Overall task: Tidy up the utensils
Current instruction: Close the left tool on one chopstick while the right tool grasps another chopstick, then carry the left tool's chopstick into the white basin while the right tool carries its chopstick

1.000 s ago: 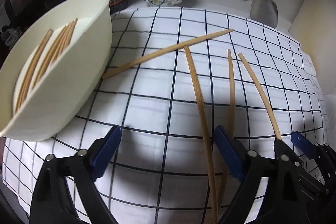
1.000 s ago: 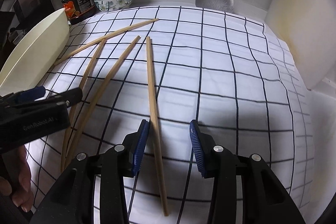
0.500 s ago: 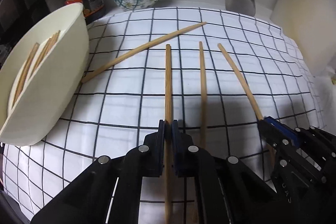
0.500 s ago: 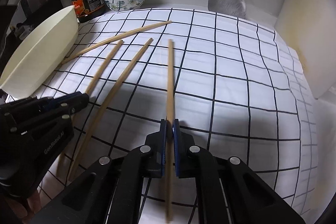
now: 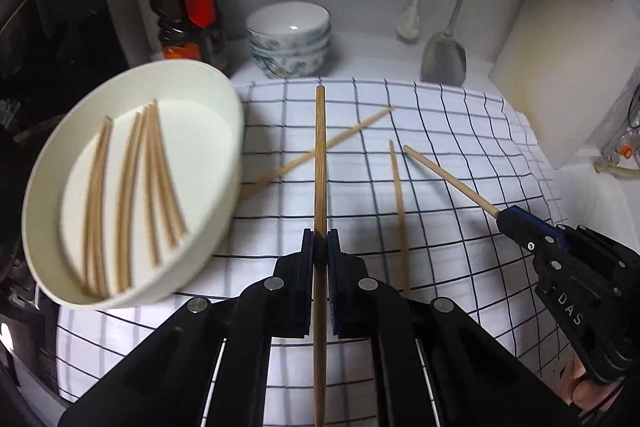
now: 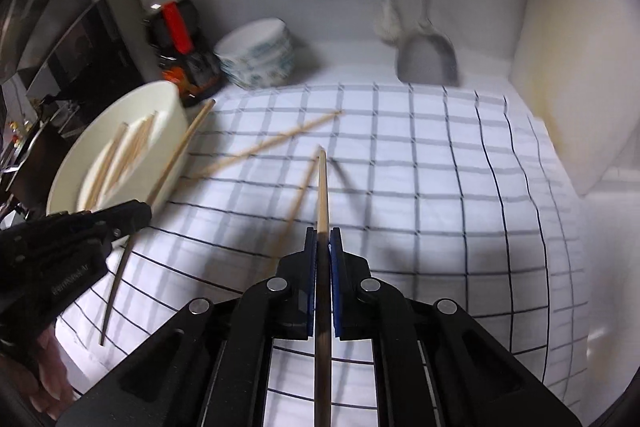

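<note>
Both hand-held grippers are clenched, each on one thin wooden chopstick. Our left hand-held gripper (image 5: 320, 245) pinches its wooden chopstick (image 5: 320, 155) near the middle, and the stick points straight forward, above the white cloth with black grid lines (image 5: 460, 131) that covers the surface. Our right hand-held gripper (image 6: 323, 241) holds the second wooden chopstick (image 6: 322, 187) in the same way. The jaws of both have just been closing, and now a stick sits firmly between the blue pads.

The oval cream-coloured tray (image 5: 224, 99) stands at the left, tilted, with several chopsticks (image 5: 132, 187) already lying inside. Two more loose chopsticks (image 5: 398, 195) rest on the cloth.

We judge that the step in hand is to carry both sticks to the tray. To do it well, we should keep the grip tight, since a thin round stick may rotate between the pads. We should turn each stick parallel to those in the tray and lower it close to the tray floor before we release, so it does not bounce out. The left goes first, so the two grippers do not collide.
</note>
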### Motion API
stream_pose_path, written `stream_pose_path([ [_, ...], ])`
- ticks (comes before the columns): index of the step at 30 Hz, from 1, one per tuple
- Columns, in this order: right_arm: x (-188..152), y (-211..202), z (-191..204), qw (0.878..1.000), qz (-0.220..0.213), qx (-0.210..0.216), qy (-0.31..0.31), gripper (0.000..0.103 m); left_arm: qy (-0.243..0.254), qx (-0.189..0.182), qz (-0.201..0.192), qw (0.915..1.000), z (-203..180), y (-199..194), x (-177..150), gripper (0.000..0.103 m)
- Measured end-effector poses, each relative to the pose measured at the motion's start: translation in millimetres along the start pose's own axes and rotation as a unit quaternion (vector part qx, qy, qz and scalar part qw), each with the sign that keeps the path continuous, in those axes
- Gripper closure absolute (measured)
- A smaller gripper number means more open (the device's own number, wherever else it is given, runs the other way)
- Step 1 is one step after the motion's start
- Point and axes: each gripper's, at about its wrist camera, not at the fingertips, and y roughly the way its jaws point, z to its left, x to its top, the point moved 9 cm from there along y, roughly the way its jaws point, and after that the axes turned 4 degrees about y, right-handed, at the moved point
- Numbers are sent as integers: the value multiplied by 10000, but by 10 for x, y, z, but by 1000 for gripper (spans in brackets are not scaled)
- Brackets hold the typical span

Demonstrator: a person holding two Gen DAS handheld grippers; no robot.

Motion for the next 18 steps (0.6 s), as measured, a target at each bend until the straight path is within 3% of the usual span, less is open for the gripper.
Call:
stream_pose_path([
  [10,655,-201,1064,9968,-494,505,-381,97,-308,152,-519,9981,1006,-613,398,96],
  [18,873,263,2033,9928,-300,973,-632,97,-285,337,-200,9988,1738,-406,383,96],
])
